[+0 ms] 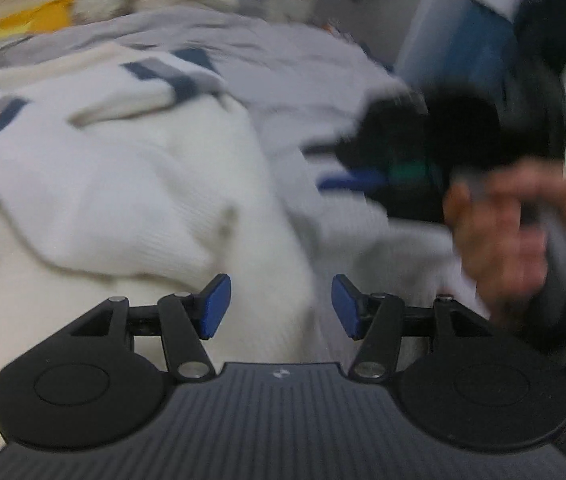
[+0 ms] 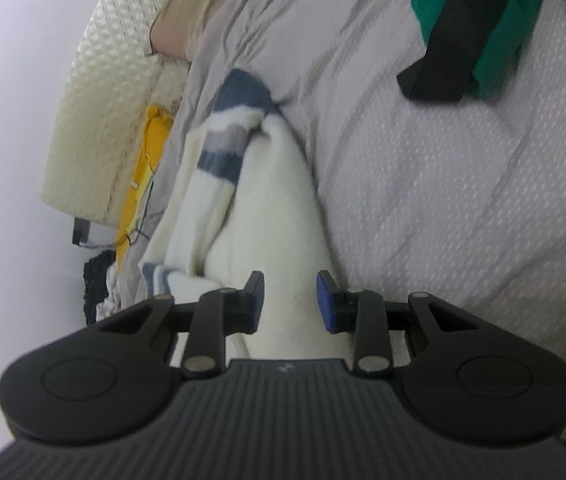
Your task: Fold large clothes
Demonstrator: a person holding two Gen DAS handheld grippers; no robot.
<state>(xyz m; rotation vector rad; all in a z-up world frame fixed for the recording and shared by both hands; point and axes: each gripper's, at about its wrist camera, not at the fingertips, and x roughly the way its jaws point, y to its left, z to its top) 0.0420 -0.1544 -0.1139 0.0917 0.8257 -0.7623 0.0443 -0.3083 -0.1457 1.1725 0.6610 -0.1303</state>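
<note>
A white knit sweater [image 1: 123, 168] with blue and grey stripes lies rumpled on a grey bed cover [image 1: 303, 52]. My left gripper [image 1: 282, 306] hovers over the sweater's right part, open, with nothing between its blue pads. In the right wrist view the sweater [image 2: 275, 200] runs as a taut ridge into my right gripper [image 2: 291, 302], which is shut on a thick fold of it. The blurred left wrist view shows a blue finger [image 1: 351, 179] of the right gripper at the sweater's far right edge, with a person's hand [image 1: 511, 232] behind it.
The grey textured bed cover [image 2: 443, 200] spreads to the right. A green garment [image 2: 503, 20] with a black strip [image 2: 451, 40] lies at its far corner. A cream quilted pad [image 2: 103, 100] and a yellow cloth [image 2: 143, 168] line the bed's left side by a white wall.
</note>
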